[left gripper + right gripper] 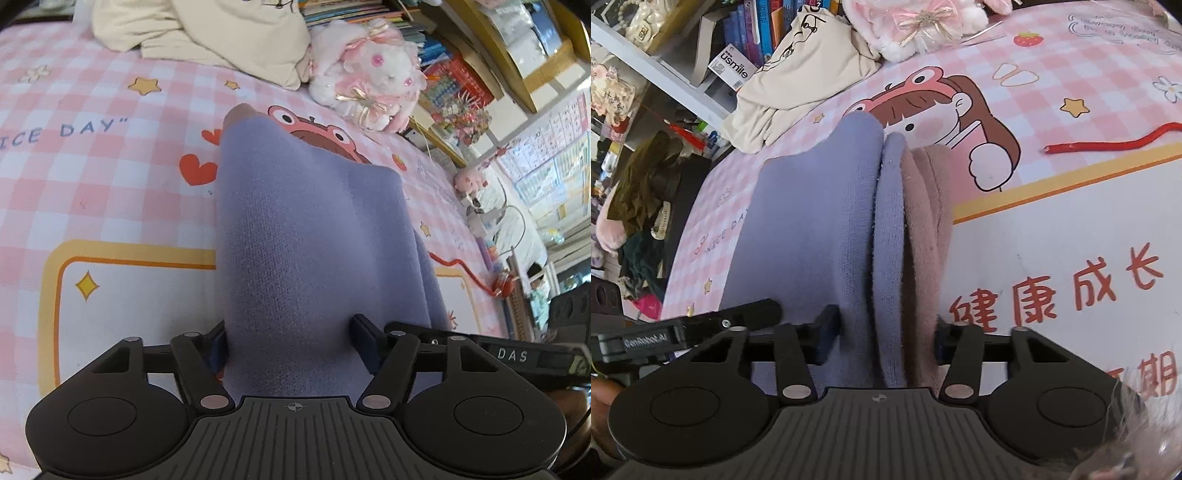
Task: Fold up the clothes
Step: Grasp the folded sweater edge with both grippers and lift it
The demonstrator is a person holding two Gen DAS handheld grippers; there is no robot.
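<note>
Left gripper (291, 343): jaws closed partway onto a bunched fold of the purple garment (306, 229), cloth running toward 12 o'clock over the pink checked bedsheet (92, 177). Right gripper (882, 332): likewise clamped on stacked purple and mauve-lined layers (849, 229). Keep both grips firm and level, hold the edge taut, lower evenly onto the sheet, clear of the cream garment (798, 92) at 11 o'clock.

We see a bed covered by a pink checked sheet (110, 192) printed with stars, hearts and a cartoon girl. On it lie a crumpled cream garment (221, 33), a white and pink plush rabbit (369, 70) just beside it, and a red cord (1108, 142) (well apart from both).
</note>
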